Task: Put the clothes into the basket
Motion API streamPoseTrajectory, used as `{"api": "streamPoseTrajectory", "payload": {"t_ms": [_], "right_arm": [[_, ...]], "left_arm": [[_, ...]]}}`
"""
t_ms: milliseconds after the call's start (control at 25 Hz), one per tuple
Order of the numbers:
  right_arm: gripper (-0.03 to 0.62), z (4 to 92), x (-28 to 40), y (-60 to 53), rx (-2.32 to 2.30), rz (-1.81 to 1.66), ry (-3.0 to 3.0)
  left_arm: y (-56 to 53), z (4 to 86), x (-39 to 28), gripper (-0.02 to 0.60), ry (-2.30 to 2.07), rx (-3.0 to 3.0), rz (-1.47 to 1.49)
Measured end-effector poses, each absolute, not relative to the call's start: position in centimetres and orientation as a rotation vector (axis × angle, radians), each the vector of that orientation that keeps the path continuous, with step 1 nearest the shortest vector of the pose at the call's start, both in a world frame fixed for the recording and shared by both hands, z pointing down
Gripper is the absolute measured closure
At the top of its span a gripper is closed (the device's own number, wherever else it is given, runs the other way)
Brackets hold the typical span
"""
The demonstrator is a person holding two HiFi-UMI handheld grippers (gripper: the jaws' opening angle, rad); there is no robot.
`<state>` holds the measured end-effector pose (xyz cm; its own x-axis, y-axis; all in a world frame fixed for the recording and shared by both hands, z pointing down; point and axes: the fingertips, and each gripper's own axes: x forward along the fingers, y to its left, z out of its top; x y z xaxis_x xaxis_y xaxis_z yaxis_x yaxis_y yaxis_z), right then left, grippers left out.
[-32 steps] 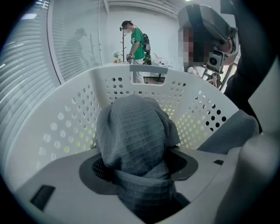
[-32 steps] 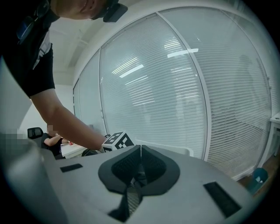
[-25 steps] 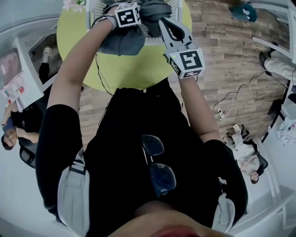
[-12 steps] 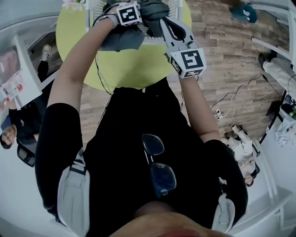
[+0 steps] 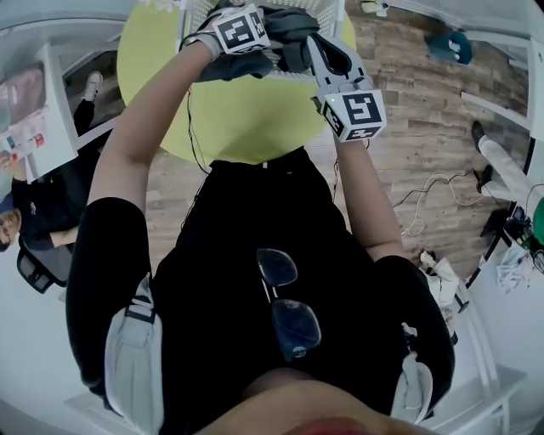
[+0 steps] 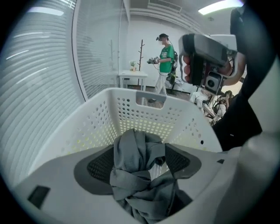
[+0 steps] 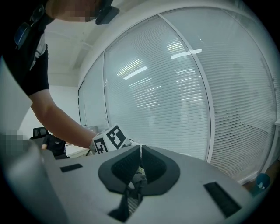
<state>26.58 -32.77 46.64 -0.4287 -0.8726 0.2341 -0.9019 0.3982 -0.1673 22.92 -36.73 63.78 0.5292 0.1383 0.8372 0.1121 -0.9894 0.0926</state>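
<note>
Garment (image 5: 234, 66) shifted over half-cropped basket (image 5: 333, 17), left claw (image 6: 140, 161) clamping it.

A round green table (image 5: 246, 119) lies below the left gripper (image 6: 141, 153); far ahead, a person in green shirt (image 6: 165, 59) stands beside a white side table (image 6: 133, 78).

Glass-walled office, plank floor, one round table.

At my 12 o'clock a lime-green round table (image 5: 246, 119) stands on a brown wood-plank floor (image 5: 425, 127), with loose cables (image 5: 427, 181) trailing at 3 o'clock. Slatted blinds (image 7: 175, 87) cover the glass walls. Farther off are a small white table (image 6: 132, 78) and a coat stand (image 6: 141, 50), under a ceiling strip light (image 6: 214, 8).
</note>
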Motion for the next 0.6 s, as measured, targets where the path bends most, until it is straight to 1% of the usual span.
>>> {"api": "streamPoseTrajectory", "payload": {"t_ms": [200, 400, 600], "right_arm": [[0.568, 45.2, 26.2, -32.8, 1.521, 0.359, -2.593], [0.568, 43.9, 25.5, -32.6, 1.416, 0.321, -2.663], [0.568, 43.0, 23.3, -31.6, 1.301, 0.282, -2.713]], "left_arm": [[-36.3, 58.4, 22.1, 0.215, 0.047, 2.782, 1.35], [-35.5, 54.7, 21.1, 0.218, -0.117, 2.804, 1.265], [-33.4, 50.7, 19.4, 0.273, -0.279, 2.834, 1.079]]}}
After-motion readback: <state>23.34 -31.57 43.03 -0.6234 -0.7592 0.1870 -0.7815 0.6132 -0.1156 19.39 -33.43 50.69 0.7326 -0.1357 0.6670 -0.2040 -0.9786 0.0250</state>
